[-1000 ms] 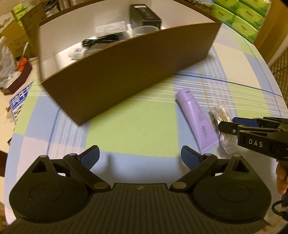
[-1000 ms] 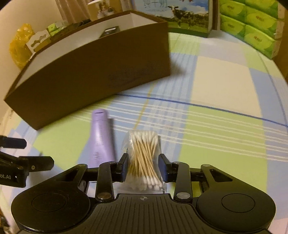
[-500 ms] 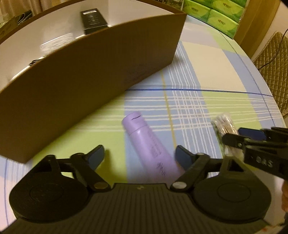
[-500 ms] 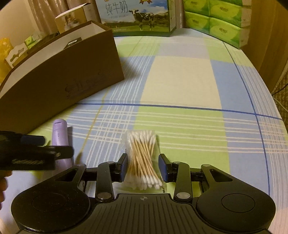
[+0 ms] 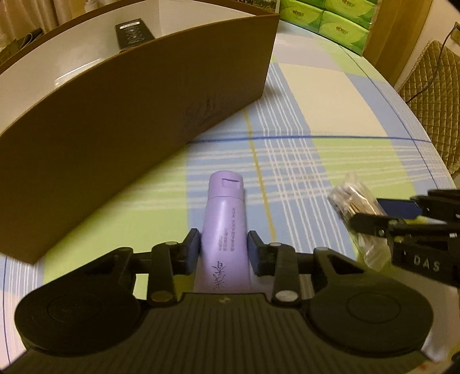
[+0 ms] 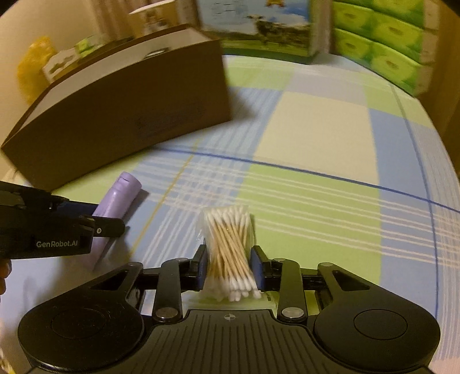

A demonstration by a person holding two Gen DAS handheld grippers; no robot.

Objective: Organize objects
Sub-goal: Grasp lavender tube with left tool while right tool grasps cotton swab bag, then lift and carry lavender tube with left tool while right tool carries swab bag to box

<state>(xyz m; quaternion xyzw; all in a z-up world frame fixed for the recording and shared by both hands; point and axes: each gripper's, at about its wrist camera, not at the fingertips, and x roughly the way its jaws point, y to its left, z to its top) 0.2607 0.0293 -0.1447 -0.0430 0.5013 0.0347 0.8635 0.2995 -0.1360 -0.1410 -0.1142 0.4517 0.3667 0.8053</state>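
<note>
A purple tube [image 5: 225, 207] lies on the checked tablecloth, cap pointing away. My left gripper [image 5: 223, 247] straddles its lower half; the jaws are closing and both pads touch the tube's sides. In the right wrist view the same tube [image 6: 120, 198] sits at the left with the left gripper [image 6: 100, 215] on it. My right gripper [image 6: 228, 267] is closing tighter on a clear bag of cotton swabs [image 6: 228, 230], pinched at its middle. The left wrist view has that bag [image 5: 350, 195] and the right gripper [image 5: 371, 214] at the right. An open brown cardboard box [image 5: 143, 115] stands just behind.
Inside the box lies a black carton [image 5: 133, 33]; other contents are hidden by its wall. Green tissue packs [image 6: 382, 51] and a milk carton case [image 6: 258, 26] line the table's far side. A quilted chair [image 5: 431, 86] stands beyond the table's right edge.
My left gripper has swung right and down over the purple tube, and its jaws went from wide apart to closed around it. The right gripper kept its hold on the swab bag and shifted slightly.
</note>
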